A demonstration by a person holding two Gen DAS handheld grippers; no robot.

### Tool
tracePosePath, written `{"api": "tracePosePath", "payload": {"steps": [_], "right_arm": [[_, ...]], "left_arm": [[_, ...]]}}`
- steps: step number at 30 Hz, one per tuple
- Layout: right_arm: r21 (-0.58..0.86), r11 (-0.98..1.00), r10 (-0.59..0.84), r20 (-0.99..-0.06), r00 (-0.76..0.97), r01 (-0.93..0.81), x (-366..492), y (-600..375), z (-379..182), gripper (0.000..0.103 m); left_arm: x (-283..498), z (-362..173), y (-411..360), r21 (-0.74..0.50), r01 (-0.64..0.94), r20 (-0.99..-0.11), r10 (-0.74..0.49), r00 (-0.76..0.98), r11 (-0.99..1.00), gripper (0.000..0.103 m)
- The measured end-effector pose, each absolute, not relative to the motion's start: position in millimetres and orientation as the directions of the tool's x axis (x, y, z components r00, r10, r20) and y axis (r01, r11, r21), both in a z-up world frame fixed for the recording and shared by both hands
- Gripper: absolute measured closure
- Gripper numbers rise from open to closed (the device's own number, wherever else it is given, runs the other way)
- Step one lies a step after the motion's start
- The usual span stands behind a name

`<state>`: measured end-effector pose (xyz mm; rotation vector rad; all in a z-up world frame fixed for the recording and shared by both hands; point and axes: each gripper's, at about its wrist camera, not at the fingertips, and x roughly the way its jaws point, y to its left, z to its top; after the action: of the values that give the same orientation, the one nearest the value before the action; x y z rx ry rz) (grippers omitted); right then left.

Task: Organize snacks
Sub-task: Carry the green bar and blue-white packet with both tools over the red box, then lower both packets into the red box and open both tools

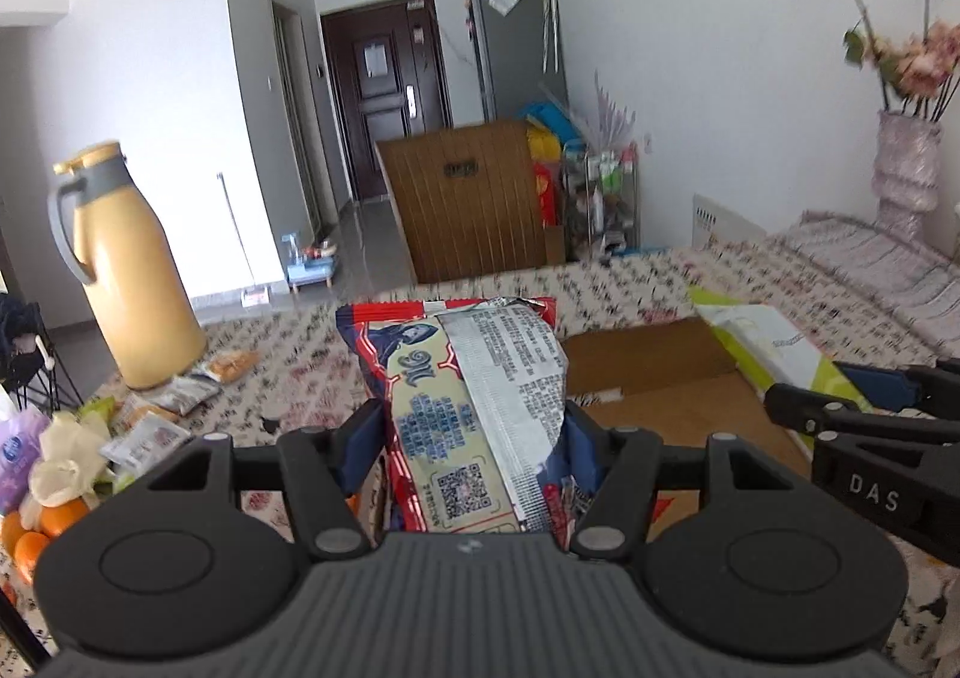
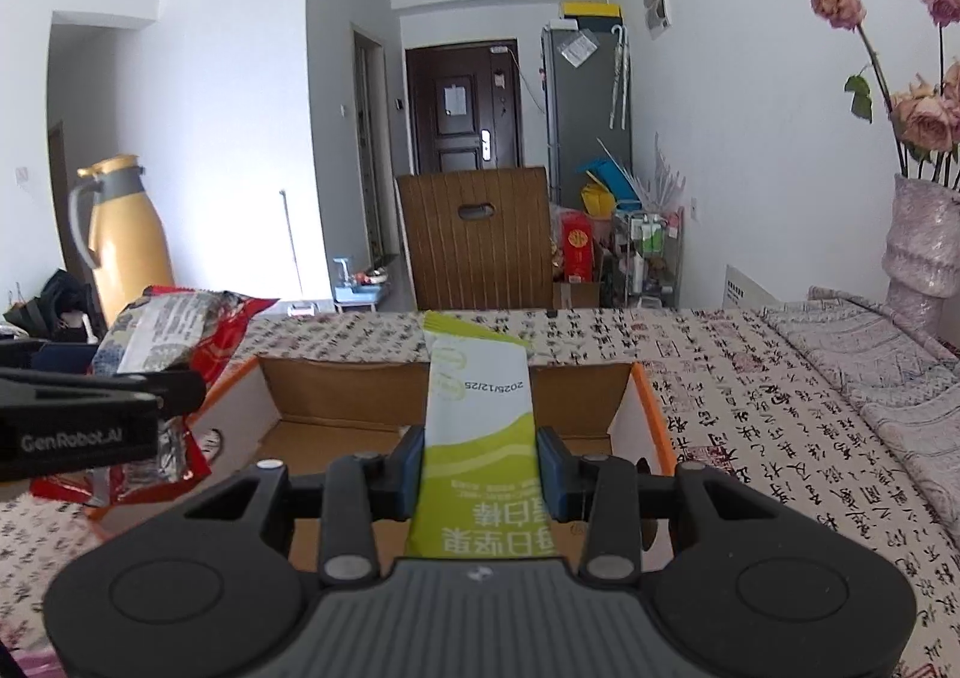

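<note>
Snack packets are held one per gripper above an open cardboard box on the patterned tablecloth. The left gripper pinches a red and cream snack bag between its blue pads; the bag stands upright, printed back toward the camera. The right gripper pinches a green and white stick packet, which rises over the box's far wall. The box has an orange outer edge and brown flaps; the visible part of its floor is bare cardboard, the rest is hidden behind the grippers. Near the tablecloth's left edge, loose small packets lie beside a yellow thermos jug, with oranges close by.
</note>
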<state>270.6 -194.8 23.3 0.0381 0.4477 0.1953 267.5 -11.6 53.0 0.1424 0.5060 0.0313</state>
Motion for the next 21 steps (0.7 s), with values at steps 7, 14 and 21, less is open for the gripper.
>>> {"api": "tracePosePath", "payload": {"steps": [7, 14, 21], "right_arm": [[0.095, 0.988, 0.155, -0.496, 0.854, -0.124, 302, -203, -6, 0.065], [0.102, 0.987, 0.16, -0.543, 0.825, -0.124, 307, -208, -18, 0.066], [0.106, 0.986, 0.167, -0.549, 0.819, -0.13, 303, -208, -17, 0.047]], "left_arm": [[293, 18, -4, 0.13, 0.009, -0.554, 0.065, 0.83, 0.991, 0.04], [299, 4, 3, 0.102, 0.02, -0.585, 0.043, 0.81, 0.995, 0.035], [293, 10, 7, 0.073, 0.017, -0.563, 0.027, 0.826, 0.997, 0.01]]}}
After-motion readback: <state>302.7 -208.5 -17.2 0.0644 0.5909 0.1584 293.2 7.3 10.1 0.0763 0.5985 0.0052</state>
